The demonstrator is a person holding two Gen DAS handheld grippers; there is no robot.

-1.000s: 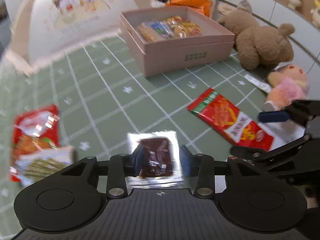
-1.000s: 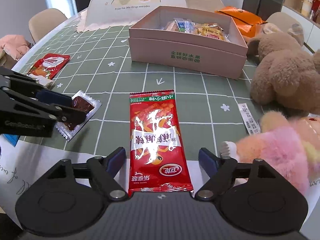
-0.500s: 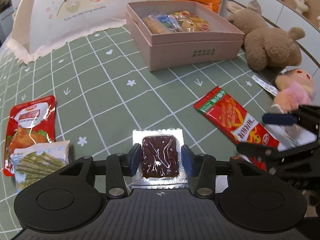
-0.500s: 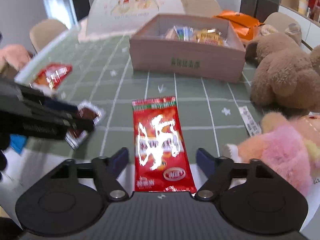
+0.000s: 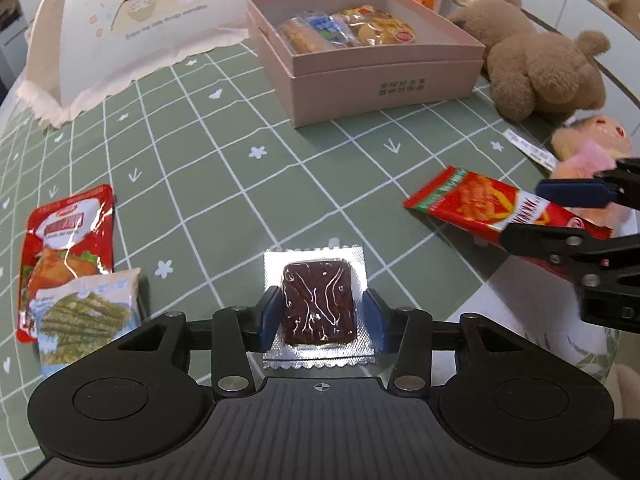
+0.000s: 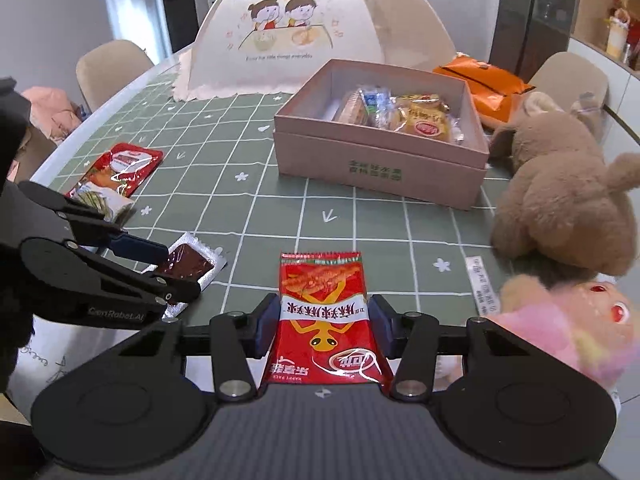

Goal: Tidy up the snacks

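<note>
My left gripper [image 5: 320, 320] is shut on a silver foil packet with a brown snack [image 5: 319, 308], its blue pads against both sides. In the right wrist view that packet [image 6: 188, 264] hangs tilted just above the green checked cloth. My right gripper [image 6: 324, 328] has its jaws closing on a long red snack packet [image 6: 324, 304]; the pads press its edges and its front end is raised off the cloth [image 5: 472, 200]. Further back stands an open pink box [image 6: 376, 164] with several wrapped snacks inside.
A red chicken packet [image 5: 68, 240] and a green-bean packet [image 5: 88, 320] lie at the left. A printed mesh food cover [image 6: 320, 40] stands behind. A brown teddy [image 6: 560, 200], a pink plush [image 6: 568, 328], a white tag [image 6: 482, 284] and an orange bag [image 6: 480, 80] crowd the right.
The right jaws have narrowed from wide apart onto the red packet and raised it off the cloth. The left gripper has kept hold of the foil packet in place.
</note>
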